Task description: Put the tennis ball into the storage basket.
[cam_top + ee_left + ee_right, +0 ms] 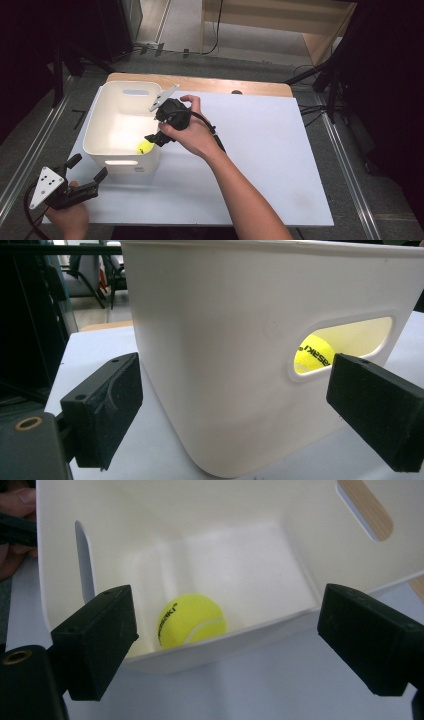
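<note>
A yellow tennis ball (145, 147) lies on the floor of a white plastic bin (108, 103), in its near right corner. In the right gripper view the ball (191, 619) rests well below my right gripper (222, 645), whose jaws stand wide apart with nothing between them. That right gripper (155, 138) hovers over the bin's near right rim. My left gripper (90, 167) is open at the table's near left, pointing at the bin's near wall. In the left gripper view the ball (312, 352) shows through the bin's handle slot, between the open jaws of the left gripper (260, 412).
The bin (215, 340) stands on a white board (260, 150) laid over a wooden table (210, 84). Metal rails run along both sides of the table. The bin's far handle slot (365, 507) shows the wood beneath.
</note>
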`<action>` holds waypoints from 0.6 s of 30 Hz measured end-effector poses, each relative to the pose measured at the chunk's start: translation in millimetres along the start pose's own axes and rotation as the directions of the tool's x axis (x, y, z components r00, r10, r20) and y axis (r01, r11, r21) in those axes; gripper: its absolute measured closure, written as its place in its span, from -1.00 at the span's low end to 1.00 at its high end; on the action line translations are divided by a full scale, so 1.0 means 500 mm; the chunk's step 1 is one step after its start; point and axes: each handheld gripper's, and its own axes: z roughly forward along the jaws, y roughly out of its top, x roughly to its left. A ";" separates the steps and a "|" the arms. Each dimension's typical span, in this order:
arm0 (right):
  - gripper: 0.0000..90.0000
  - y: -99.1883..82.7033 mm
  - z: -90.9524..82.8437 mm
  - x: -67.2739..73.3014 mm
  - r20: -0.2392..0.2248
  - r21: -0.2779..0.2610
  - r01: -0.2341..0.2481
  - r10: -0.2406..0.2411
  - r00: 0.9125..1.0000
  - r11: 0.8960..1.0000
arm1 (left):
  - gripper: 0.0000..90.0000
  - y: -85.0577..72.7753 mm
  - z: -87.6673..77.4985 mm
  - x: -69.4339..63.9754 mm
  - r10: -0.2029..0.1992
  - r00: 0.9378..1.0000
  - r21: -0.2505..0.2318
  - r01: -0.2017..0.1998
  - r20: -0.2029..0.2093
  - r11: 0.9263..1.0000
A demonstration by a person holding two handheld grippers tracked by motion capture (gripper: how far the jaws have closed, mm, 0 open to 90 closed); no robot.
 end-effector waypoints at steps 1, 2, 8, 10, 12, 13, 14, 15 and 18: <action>-0.98 -0.005 -0.003 -0.001 0.003 -0.006 -0.008 0.008 1.000 1.000 | -0.83 0.000 0.001 -0.001 -0.001 1.000 -0.003 0.001 -0.002 1.000; -0.98 -0.012 -0.009 -0.003 0.011 -0.007 -0.019 0.019 1.000 1.000 | -0.83 0.000 0.001 -0.001 -0.002 1.000 -0.003 0.002 -0.001 1.000; -1.00 -0.049 -0.032 -0.012 0.042 -0.030 -0.061 0.062 0.997 0.998 | -0.83 -0.001 0.002 -0.002 -0.004 1.000 -0.004 0.004 -0.002 1.000; -1.00 -0.061 -0.040 -0.016 0.044 -0.038 -0.073 0.074 0.996 0.997 | -0.83 0.000 0.002 -0.002 -0.005 1.000 -0.003 0.005 -0.002 1.000; -1.00 -0.073 -0.048 -0.018 0.058 -0.039 -0.091 0.093 0.994 0.995 | -0.83 -0.001 0.002 -0.002 -0.003 1.000 -0.003 0.003 -0.001 1.000; -1.00 -0.079 -0.051 -0.020 0.071 -0.044 -0.093 0.095 0.993 0.995 | -0.83 -0.001 0.002 -0.002 -0.003 1.000 -0.003 0.003 -0.002 1.000; -1.00 -0.085 -0.055 -0.022 0.069 -0.047 -0.098 0.101 0.992 0.994 | -0.83 0.000 0.002 -0.002 -0.004 1.000 -0.003 0.004 -0.002 1.000; -1.00 -0.092 -0.061 -0.023 0.073 -0.046 -0.108 0.111 0.991 0.993 | -0.83 -0.001 0.002 -0.002 -0.005 1.000 -0.004 0.005 -0.002 1.000; -1.00 -0.107 -0.072 -0.025 0.083 -0.051 -0.124 0.128 0.988 0.991 | -0.83 -0.001 0.002 -0.001 -0.005 1.000 -0.004 0.005 -0.001 1.000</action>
